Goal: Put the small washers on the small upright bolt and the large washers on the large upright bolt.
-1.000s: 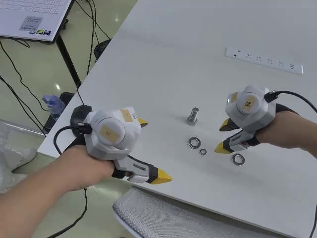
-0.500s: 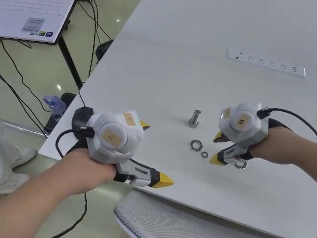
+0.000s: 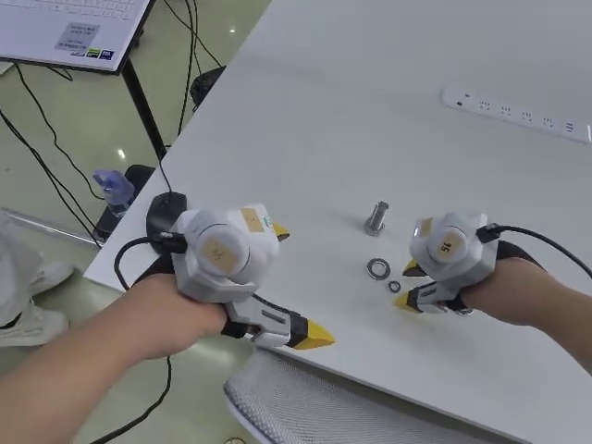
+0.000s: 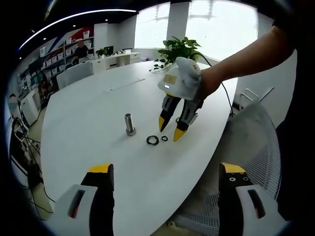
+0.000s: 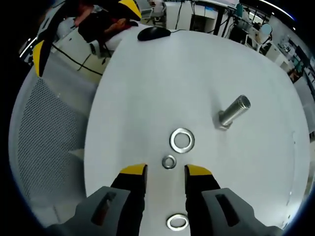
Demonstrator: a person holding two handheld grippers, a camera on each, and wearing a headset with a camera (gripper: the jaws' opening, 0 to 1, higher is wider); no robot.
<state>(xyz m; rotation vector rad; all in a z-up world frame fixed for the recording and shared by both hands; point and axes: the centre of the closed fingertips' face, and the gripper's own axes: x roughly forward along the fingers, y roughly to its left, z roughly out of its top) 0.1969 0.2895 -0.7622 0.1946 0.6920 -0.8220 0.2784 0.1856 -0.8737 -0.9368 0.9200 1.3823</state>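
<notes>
Right gripper (image 5: 166, 171) hangs low over the white tabletop (image 5: 147, 88). Its yellow-tipped jaws are parted by a modest gap with nothing between them. The small silver steel washer (image 5: 169, 162) lies flat just ahead of the tips, roughly on the gap's centre line. Beyond it, not touching, lies the larger silver steel washer (image 5: 182, 140). Further off stands the grey threaded steel bolt (image 5: 234, 112), upright on its head. A third silver washer (image 5: 177, 222) lies on the table beneath the jaw roots.

Left gripper (image 4: 166, 169): jaws spread wide and empty, near the table's front edge, well apart from the parts.

Step in hand, as I judge it: pick up the small washer.
- A flat ring on a smooth top will likely skate, so I would advance slightly until the tips straddle it.
- Set both tips on the table, then close slowly and evenly on the rim.
- Stay clear of the larger washer.
- Lift level and confirm the hold before carrying.
- I cannot tell whether this bolt matches the washer, so compare bore to thread first.
</notes>
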